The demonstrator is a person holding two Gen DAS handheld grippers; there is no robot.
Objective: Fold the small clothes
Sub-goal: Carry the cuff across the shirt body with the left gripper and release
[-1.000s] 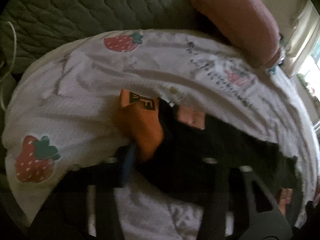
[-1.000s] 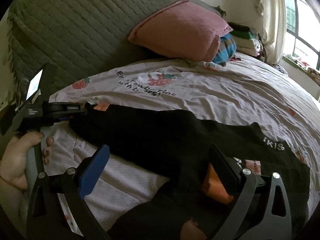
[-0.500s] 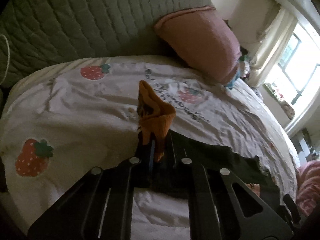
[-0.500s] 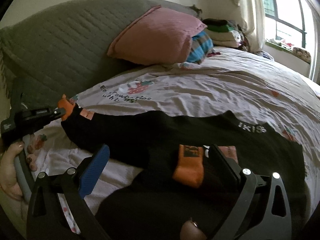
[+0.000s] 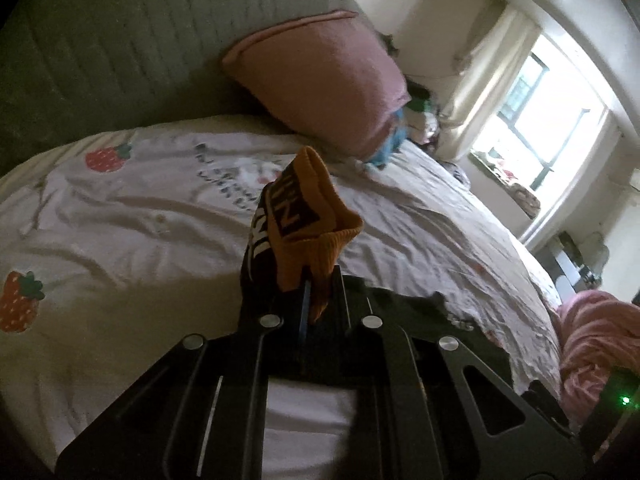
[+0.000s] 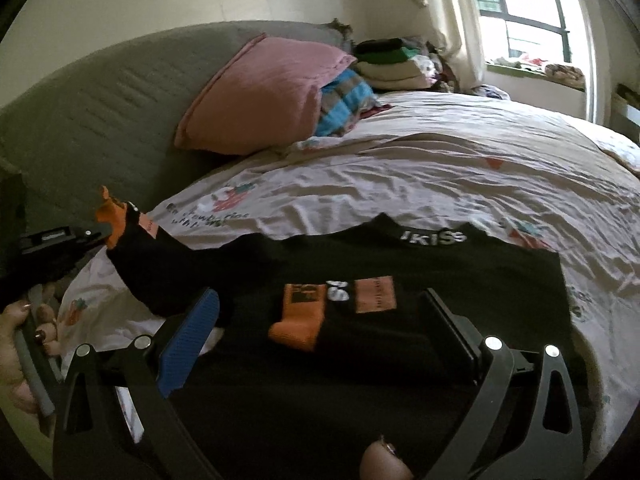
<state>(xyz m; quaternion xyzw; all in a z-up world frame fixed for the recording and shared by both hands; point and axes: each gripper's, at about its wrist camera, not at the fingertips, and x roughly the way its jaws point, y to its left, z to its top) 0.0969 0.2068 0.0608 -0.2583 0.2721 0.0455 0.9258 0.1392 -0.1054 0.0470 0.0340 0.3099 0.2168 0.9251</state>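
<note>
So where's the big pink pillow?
The big pink pillow leans on the grey quilted headboard, upper left in the right wrist view, beside blue striped cloth.

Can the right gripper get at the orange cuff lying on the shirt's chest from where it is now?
Probably yes. The right gripper is open, and the folded-in orange cuff lies flat on the black shirt between its fingers, nothing covering it. The left gripper holds the other sleeve well aside.

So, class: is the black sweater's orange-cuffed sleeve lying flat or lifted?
Lifted: the left gripper holds the orange cuff above the bedsheet.
</note>
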